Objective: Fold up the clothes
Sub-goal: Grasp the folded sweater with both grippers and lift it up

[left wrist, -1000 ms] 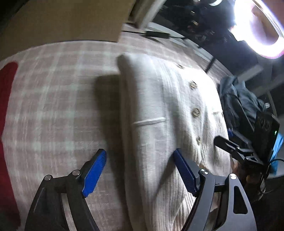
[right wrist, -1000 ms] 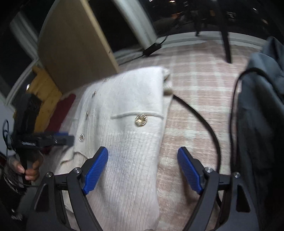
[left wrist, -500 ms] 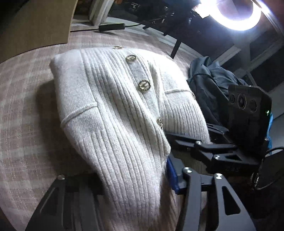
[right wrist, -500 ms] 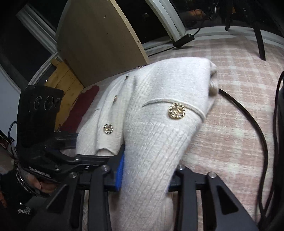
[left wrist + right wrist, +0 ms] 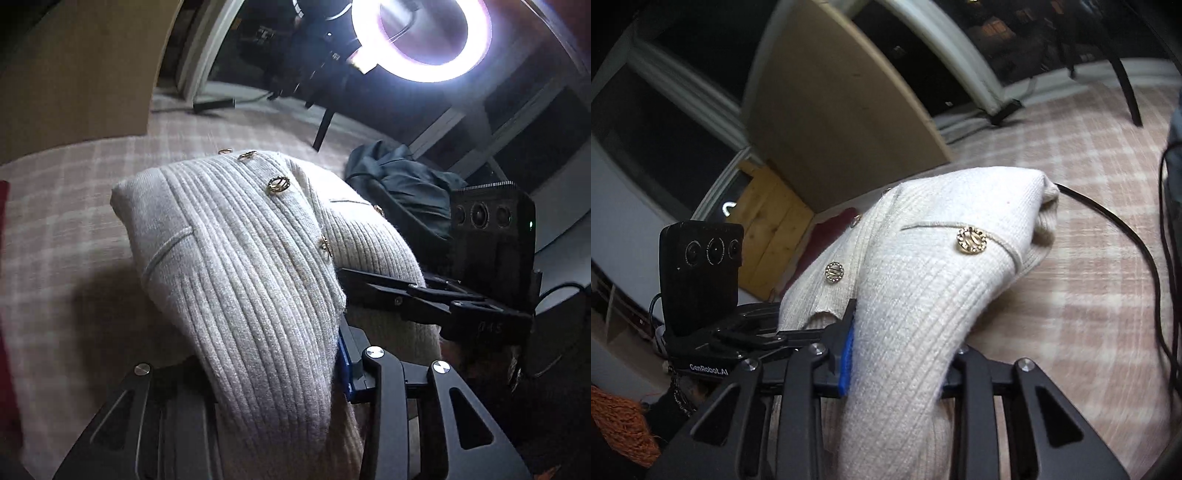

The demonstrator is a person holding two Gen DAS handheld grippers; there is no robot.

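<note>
Both grippers, left gripper (image 5: pixel 273 373) and right gripper (image 5: pixel 897 354), are closing on the near hem of the cream cardigan (image 5: pixel 236 266), raised off the plaid blanket (image 5: pixel 62 206). Risks: thick knit slipping out unevenly; far fold snagging the black cable (image 5: pixel 1123 236).

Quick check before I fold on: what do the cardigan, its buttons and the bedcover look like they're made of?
Cardigan: soft cream rib knit, likely wool or acrylic; vertical ribs and a fuzzy edge show. Buttons: shiny gold-toned rings, probably metal or plated plastic, seemingly rimmed with tiny stones. Bedcover: matte woven-looking fabric in a pink and cream check; the fibre can't be told.
</note>
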